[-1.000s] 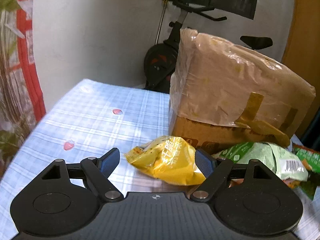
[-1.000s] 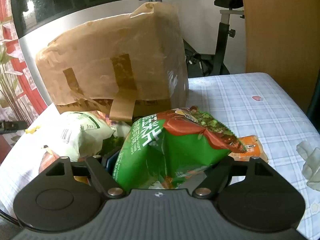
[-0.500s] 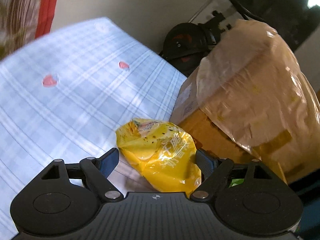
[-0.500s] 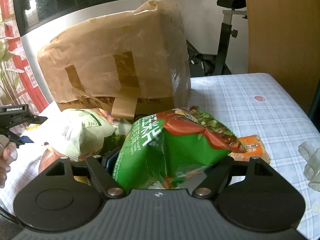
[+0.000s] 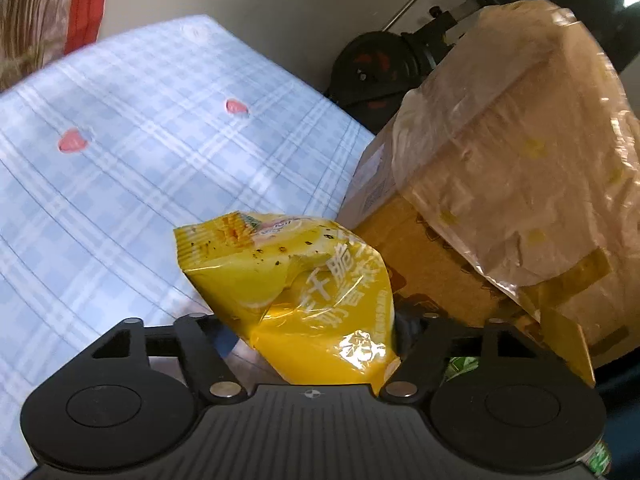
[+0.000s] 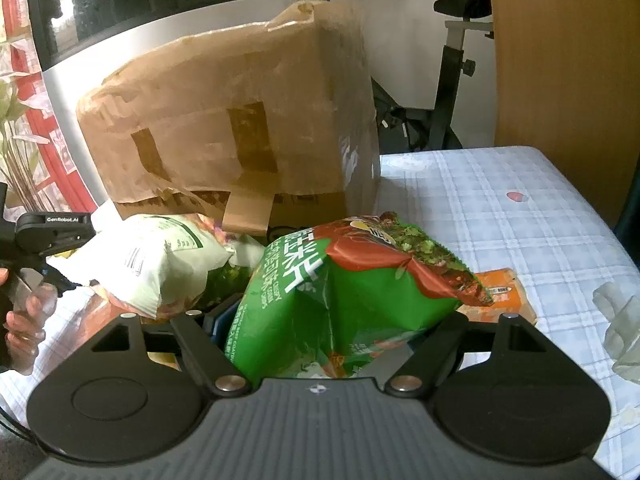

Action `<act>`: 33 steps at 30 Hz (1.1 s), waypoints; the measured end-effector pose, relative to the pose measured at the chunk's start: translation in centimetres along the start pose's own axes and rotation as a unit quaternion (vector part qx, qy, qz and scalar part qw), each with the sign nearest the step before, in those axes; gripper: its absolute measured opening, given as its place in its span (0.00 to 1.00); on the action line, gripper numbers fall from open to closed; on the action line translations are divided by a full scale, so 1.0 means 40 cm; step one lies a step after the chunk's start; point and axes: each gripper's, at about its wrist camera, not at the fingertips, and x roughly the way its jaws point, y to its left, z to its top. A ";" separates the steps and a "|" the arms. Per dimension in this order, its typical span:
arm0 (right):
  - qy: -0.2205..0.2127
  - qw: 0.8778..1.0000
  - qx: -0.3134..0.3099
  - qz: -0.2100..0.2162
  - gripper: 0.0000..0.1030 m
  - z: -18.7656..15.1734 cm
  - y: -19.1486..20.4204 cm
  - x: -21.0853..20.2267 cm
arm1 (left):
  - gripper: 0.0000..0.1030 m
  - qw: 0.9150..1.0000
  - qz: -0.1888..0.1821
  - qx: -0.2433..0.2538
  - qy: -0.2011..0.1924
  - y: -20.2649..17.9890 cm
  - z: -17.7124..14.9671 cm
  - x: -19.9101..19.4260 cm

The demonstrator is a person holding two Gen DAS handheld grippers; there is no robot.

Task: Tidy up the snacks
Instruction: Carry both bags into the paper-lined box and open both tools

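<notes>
My left gripper (image 5: 316, 330) is shut on a yellow snack bag (image 5: 304, 284) and holds it tilted above the blue checked tablecloth (image 5: 120, 184), next to a paper-wrapped cardboard box (image 5: 516, 184). My right gripper (image 6: 332, 328) is shut on a green and red chip bag (image 6: 344, 280) in front of the same box (image 6: 240, 128). A pale green snack bag (image 6: 160, 256) lies left of it and an orange packet (image 6: 500, 292) lies behind it on the right. The left gripper's body (image 6: 48, 228) shows at the right wrist view's left edge.
An exercise bike (image 6: 452, 80) stands behind the table, also in the left wrist view (image 5: 380, 64). A wooden panel (image 6: 560, 60) rises at the right. A crumpled clear wrapper (image 6: 624, 328) lies on the cloth at the right edge. A red curtain (image 5: 86, 0) hangs at far left.
My left gripper has closed on the yellow bag, lifted it and tilted toward the box. My right gripper has kept hold of the green bag, almost still.
</notes>
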 end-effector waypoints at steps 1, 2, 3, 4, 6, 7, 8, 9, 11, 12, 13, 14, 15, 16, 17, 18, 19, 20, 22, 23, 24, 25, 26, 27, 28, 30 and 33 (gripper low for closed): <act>-0.002 1.000 -0.001 -0.001 0.77 0.002 -0.001 -0.003 | 0.69 1.000 -0.003 0.011 -0.006 0.000 0.000 -0.017; -0.005 1.000 -0.001 -0.001 0.77 0.003 -0.002 -0.008 | 0.68 1.000 -0.002 0.024 -0.014 -0.001 0.001 -0.035; -0.008 1.000 -0.001 -0.002 0.77 0.005 -0.003 -0.011 | 0.68 0.999 -0.001 0.044 -0.023 -0.006 0.002 -0.060; -0.010 1.000 -0.001 -0.002 0.77 0.007 -0.003 -0.016 | 0.68 0.998 0.001 0.061 -0.030 -0.009 0.002 -0.077; -0.014 1.000 -0.006 -0.007 0.77 0.012 0.000 -0.025 | 0.68 0.994 0.012 0.097 -0.046 -0.018 0.003 -0.118; -0.017 1.000 -0.011 -0.008 0.77 0.015 0.002 -0.030 | 0.68 0.992 0.017 0.114 -0.056 -0.024 0.004 -0.141; -0.023 1.000 -0.016 -0.009 0.77 0.018 0.005 -0.039 | 0.68 0.989 0.021 0.130 -0.066 -0.030 0.006 -0.163; -0.029 0.999 -0.021 -0.010 0.77 0.021 0.009 -0.048 | 0.68 0.986 0.026 0.146 -0.076 -0.036 0.008 -0.184; -0.044 0.999 -0.030 -0.010 0.77 0.028 0.014 -0.069 | 0.68 0.979 0.035 0.177 -0.097 -0.050 0.013 -0.229; -0.050 0.998 -0.035 -0.009 0.77 0.032 0.014 -0.078 | 0.68 0.976 0.037 0.188 -0.105 -0.057 0.016 -0.249; -0.057 0.998 -0.037 -0.007 0.77 0.036 0.015 -0.091 | 0.68 0.973 0.036 0.199 -0.114 -0.065 0.020 -0.272; -0.062 0.997 -0.038 -0.004 0.77 0.039 0.015 -0.101 | 0.68 0.971 0.035 0.205 -0.121 -0.071 0.022 -0.291; -0.067 0.997 -0.038 -0.003 0.77 0.043 0.014 -0.112 | 0.68 0.968 0.036 0.211 -0.130 -0.083 0.021 -0.313; -0.073 0.997 -0.039 -0.004 0.77 0.046 0.013 -0.123 | 0.68 0.966 0.036 0.217 -0.140 -0.092 0.025 -0.332; -0.079 0.996 -0.039 -0.005 0.77 0.053 0.012 -0.137 | 0.68 0.963 0.036 0.221 -0.149 -0.100 0.029 -0.348; -0.086 0.996 -0.038 -0.005 0.77 0.059 0.011 -0.149 | 0.68 0.961 0.033 0.225 -0.157 -0.111 0.033 -0.365; -0.095 0.995 -0.035 -0.004 0.77 0.067 0.008 -0.164 | 0.68 0.958 0.029 0.231 -0.165 -0.123 0.041 -0.381; -0.101 0.994 -0.028 -0.002 0.77 0.076 0.004 -0.175 | 0.69 0.956 0.023 0.237 -0.170 -0.130 0.048 -0.394; -0.115 0.993 -0.004 0.010 0.77 0.105 -0.010 -0.197 | 0.69 0.953 0.013 0.245 -0.178 -0.157 0.065 -0.409; -0.127 0.992 0.005 0.012 0.77 0.124 -0.014 -0.209 | 0.69 0.952 0.009 0.248 -0.181 -0.171 0.074 -0.412; -0.138 0.990 0.007 0.013 0.77 0.141 -0.016 -0.219 | 0.69 0.950 0.005 0.251 -0.186 -0.183 0.083 -0.418; -0.149 0.989 0.004 0.016 0.77 0.164 -0.014 -0.228 | 0.69 0.947 0.000 0.256 -0.193 -0.199 0.094 -0.425; -0.157 0.987 -0.001 0.021 0.77 0.185 -0.011 -0.233 | 0.69 0.945 -0.003 0.259 -0.200 -0.217 0.098 -0.427; -0.165 0.986 -0.008 0.025 0.77 0.206 -0.008 -0.235 | 0.69 0.942 -0.007 0.264 -0.207 -0.229 0.107 -0.426; -0.174 0.984 -0.017 0.029 0.77 0.231 -0.001 -0.236 | 0.69 0.939 -0.011 0.269 -0.214 -0.248 0.120 -0.429; -0.188 0.981 -0.032 0.038 0.77 0.277 0.011 -0.230 | 0.69 0.934 -0.017 0.278 -0.223 -0.285 0.135 -0.435; -0.202 0.977 -0.057 0.049 0.77 0.348 0.033 -0.197 | 0.69 0.924 -0.021 0.300 -0.235 -0.353 0.163 -0.420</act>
